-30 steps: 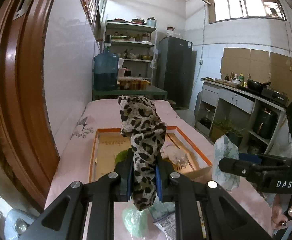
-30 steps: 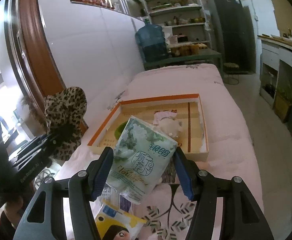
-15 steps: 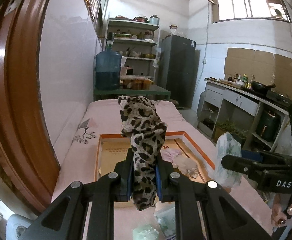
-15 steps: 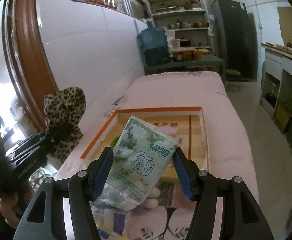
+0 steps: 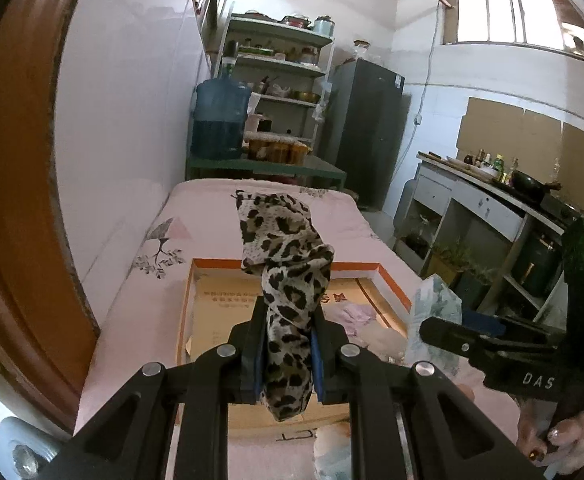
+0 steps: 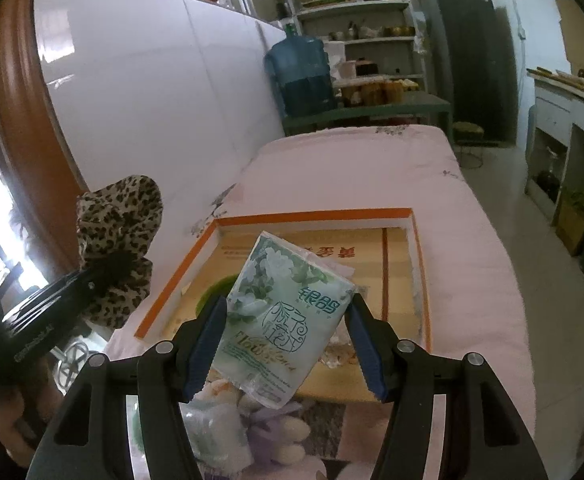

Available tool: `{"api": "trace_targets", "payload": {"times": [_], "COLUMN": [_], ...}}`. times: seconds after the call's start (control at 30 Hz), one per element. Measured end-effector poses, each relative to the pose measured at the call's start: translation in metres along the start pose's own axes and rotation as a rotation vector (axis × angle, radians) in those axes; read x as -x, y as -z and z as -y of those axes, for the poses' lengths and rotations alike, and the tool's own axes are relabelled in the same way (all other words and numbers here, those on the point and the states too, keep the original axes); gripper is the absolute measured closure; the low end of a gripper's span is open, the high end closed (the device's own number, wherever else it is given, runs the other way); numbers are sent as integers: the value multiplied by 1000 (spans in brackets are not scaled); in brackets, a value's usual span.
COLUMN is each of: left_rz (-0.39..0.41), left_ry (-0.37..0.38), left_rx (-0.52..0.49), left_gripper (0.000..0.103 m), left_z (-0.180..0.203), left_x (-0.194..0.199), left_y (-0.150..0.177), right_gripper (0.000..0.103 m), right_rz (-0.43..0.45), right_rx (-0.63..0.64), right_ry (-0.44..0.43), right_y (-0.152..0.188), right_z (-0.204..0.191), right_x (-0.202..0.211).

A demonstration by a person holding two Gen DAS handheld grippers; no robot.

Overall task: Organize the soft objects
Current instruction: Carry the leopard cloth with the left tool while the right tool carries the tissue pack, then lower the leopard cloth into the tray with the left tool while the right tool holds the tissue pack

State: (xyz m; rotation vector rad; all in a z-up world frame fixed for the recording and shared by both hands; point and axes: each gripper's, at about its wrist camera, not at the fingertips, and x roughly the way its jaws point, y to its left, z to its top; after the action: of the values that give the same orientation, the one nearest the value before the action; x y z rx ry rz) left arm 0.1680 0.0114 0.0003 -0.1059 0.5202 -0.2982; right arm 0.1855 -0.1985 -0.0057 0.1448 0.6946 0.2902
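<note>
Left wrist view shows the left claw (image 5: 288, 354) clamped tight on a leopard-print fabric scarf (image 5: 286, 276), its blue-padded jaws nearly together with the cloth bunched between them; the scarf rises above the jaws and a short end hangs below. Beyond and under it lies a shallow cardboard box with an orange rim (image 5: 389, 284), resting on a bed covered with a pink sheet (image 5: 140, 304). Inside the box, right of the scarf, lie a pale pink soft cloth (image 5: 351, 314) and a whitish soft item just beside it. The right claw (image 5: 437, 330) shows at the box's right side, gripped by a person's hand (image 5: 547, 438).

Right wrist view shows the right claw (image 6: 288, 340) with its jaws standing fairly wide, pressing on either side of a pale green flower-printed pack of tissues (image 6: 282, 320), held tilted over the near edge of the box (image 6: 315, 214). A green patch shows in the box's near left corner. Nearer than the box, on the bed (image 6: 483, 280), lie a mint-green fluffy cloth (image 6: 212, 426) and a lilac plush toy (image 6: 276, 430), touching each other. Left of the box, the left claw (image 6: 104, 268) holds the scarf (image 6: 118, 240) above the bed's edge.
</note>
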Motion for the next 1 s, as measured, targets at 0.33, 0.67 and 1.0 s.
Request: {"api": "trace_targets", "payload": {"times": [0.33, 0.67, 1.0], "left_rz": [-93, -179, -242], "left_ry": [14, -10, -52], "left_rx": [12, 78, 67], "left_gripper": [85, 85, 85], "left_z": [-11, -45, -48], "left_x": [-41, -79, -103], "left_y": [-6, -7, 1], "right_gripper": [40, 40, 40], "right_rz": [-64, -135, -186], "right_rx": [62, 110, 153], "right_ry": [-13, 2, 17], "right_y": [-7, -2, 4], "right_z": [-10, -14, -20], "right_x": [-42, -76, -99]}}
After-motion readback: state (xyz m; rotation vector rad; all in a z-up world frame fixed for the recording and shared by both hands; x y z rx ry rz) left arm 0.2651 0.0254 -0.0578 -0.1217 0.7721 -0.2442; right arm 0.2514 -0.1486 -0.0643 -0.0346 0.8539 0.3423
